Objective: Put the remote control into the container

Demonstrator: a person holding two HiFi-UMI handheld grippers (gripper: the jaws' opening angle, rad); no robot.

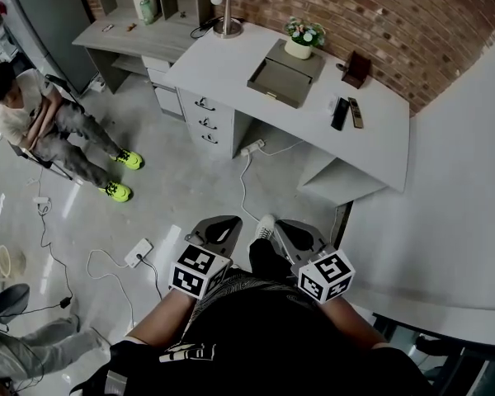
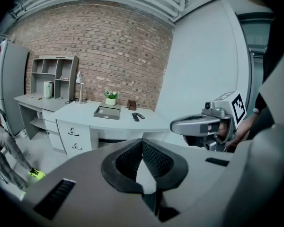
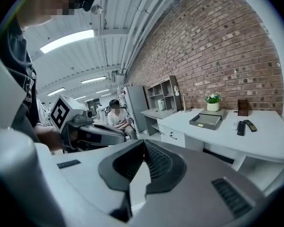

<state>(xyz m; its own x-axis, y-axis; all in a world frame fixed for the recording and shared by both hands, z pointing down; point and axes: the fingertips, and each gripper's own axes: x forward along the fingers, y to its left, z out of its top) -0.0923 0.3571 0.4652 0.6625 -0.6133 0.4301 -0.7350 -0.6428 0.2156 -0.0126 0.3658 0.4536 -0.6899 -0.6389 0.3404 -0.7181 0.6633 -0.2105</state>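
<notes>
Two remote controls lie side by side on the white desk [image 1: 256, 52]: a black one [image 1: 340, 114] and a darker one with buttons [image 1: 355, 112]. A grey open tray [image 1: 285, 74] sits left of them. Both grippers are held close to my body, well short of the desk. The left gripper [image 1: 223, 223] and the right gripper [image 1: 290, 228] are shut and hold nothing. In the left gripper view the shut jaws [image 2: 142, 142] point at the tray [image 2: 108, 111] and the remotes [image 2: 136, 117]. From the right gripper [image 3: 143, 142], the tray [image 3: 207, 120] and remotes [image 3: 244, 126] appear at the right.
A potted plant [image 1: 304, 35], a desk lamp [image 1: 224, 15] and a small brown box [image 1: 356, 68] stand on the desk near the brick wall. Drawers [image 1: 205, 114] are under it. A person [image 1: 41, 122] sits at the left. A power strip [image 1: 138, 252] and cables lie on the floor.
</notes>
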